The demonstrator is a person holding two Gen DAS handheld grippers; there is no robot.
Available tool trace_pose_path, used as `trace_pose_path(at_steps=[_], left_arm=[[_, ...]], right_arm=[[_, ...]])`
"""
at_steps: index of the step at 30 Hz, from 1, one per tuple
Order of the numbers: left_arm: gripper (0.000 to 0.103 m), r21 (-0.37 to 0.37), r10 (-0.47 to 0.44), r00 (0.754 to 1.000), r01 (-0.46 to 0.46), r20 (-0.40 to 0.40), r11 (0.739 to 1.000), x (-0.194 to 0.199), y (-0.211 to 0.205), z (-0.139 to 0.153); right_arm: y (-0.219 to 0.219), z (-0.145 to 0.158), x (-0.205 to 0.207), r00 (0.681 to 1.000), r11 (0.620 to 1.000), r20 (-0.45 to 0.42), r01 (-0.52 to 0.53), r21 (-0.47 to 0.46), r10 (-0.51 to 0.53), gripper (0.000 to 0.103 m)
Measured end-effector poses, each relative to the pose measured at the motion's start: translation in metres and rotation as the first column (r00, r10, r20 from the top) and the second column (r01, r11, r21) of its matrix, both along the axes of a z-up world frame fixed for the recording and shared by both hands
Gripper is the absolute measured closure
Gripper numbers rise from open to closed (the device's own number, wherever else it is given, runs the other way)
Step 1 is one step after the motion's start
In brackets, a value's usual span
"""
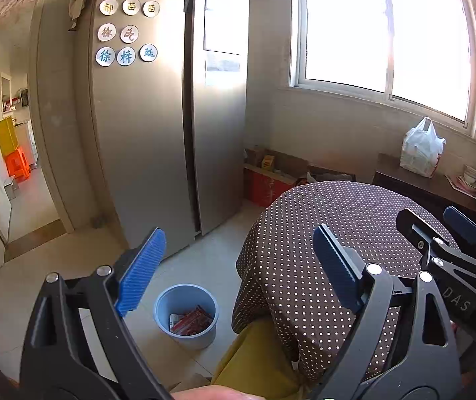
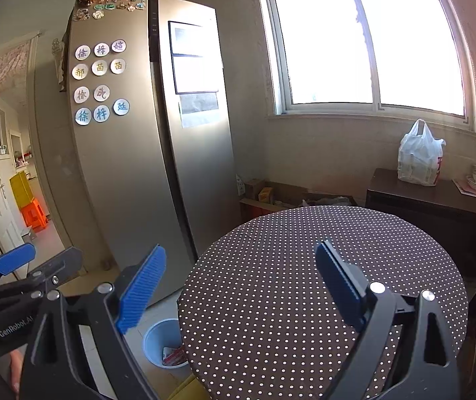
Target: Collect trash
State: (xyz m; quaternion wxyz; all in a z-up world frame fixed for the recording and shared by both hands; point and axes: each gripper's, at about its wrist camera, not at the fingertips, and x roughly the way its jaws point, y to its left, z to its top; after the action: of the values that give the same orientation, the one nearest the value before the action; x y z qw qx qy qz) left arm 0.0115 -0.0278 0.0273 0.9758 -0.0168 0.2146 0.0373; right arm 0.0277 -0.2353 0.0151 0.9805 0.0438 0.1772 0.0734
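- Our left hand-held gripper [image 1: 238, 271] is wide open and holds nothing.
- Our right hand-held gripper [image 2: 241, 285] is wide open too, and it is empty.
- The trash we can see is a red and white wrapper [image 1: 191, 322] that already lies inside the blue bin [image 1: 204, 336].
- The bin stands on the floor, low down and a little to the left, just beside the bench [image 2: 304, 266].
- From the right side, the edge of the bench hides part of the bin [image 2: 153, 343].
- Our left hand-held gripper is nearer to the bin, so we think it is the better one for dropping things in.
- We see no loose trash on the bench top, so we think the job is nearly done or we must look elsewhere.
- The bin is round, smooth plastic with an open top.
- The wrapper looks thin, shiny and crumpled.
- The bench is round, with a soft brown cloth full of white dots hanging over its edge.
- The gripper pads [image 1: 143, 271] are blue with fine ridges.
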Motion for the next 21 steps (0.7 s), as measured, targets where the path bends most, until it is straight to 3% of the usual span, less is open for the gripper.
trace_pose_path(at_steps=[21], left_arm=[[0.012, 0.006, 0.011, 1.0, -0.011, 0.004, 1.0, -0.0019, 0.0003, -0.003]], right_arm=[[0.005, 0.0003, -0.0025, 1.0, 1.0, -0.013, -0.015, -0.003, 0.015, 0.013]])
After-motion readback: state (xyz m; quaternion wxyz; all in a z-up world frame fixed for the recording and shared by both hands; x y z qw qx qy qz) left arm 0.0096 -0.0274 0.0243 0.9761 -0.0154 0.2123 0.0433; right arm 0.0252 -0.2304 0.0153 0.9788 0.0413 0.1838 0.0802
